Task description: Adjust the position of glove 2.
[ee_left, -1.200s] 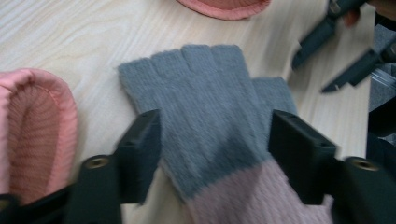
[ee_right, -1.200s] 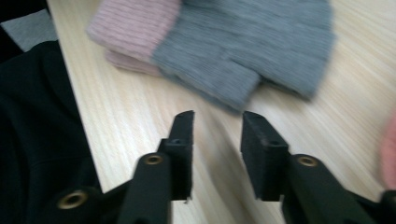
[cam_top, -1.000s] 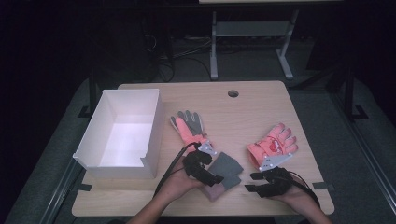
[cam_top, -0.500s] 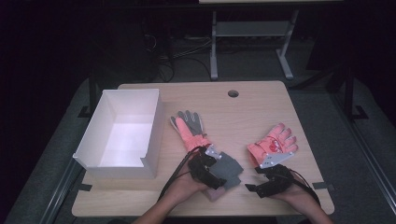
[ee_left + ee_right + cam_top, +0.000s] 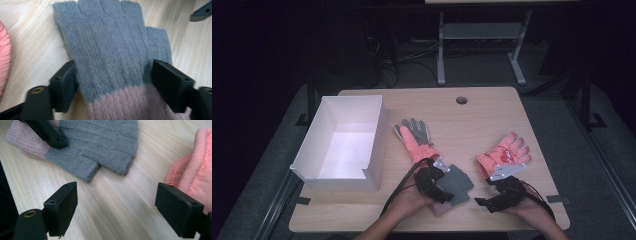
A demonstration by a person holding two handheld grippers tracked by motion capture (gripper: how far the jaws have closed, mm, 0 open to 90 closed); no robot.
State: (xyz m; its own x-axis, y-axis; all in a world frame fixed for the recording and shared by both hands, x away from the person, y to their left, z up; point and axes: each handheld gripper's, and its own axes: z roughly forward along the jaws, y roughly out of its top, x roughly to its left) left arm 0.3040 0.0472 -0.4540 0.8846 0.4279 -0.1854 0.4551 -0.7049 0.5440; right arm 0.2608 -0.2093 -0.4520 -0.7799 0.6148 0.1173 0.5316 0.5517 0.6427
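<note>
L gripper [image 5: 112, 82] sits over the grey knit glove [image 5: 110, 47] w/ pink cuff, which lies flat on the desk [image 5: 472, 120] near the front edge, approx. centre; its fingers [image 5: 63, 86] straddle the glove at the cuff line, one each side, edges touching the knit, jaws just been closing a bit; can't tell if they actually pinch it. R gripper [image 5: 125, 207] hovers just right of the glove over bare wood; fingers [image 5: 62, 205] spread wide, nothing between, jaws just been opening. Two salmon-pink gloves: one w/ grey palm [image 5: 414, 137] beside the white box [image 5: 374, 150], other [image 5: 504, 155] ahead of R gripper, w/ a printed motif too small to read; no legible writing anywhere.
</note>
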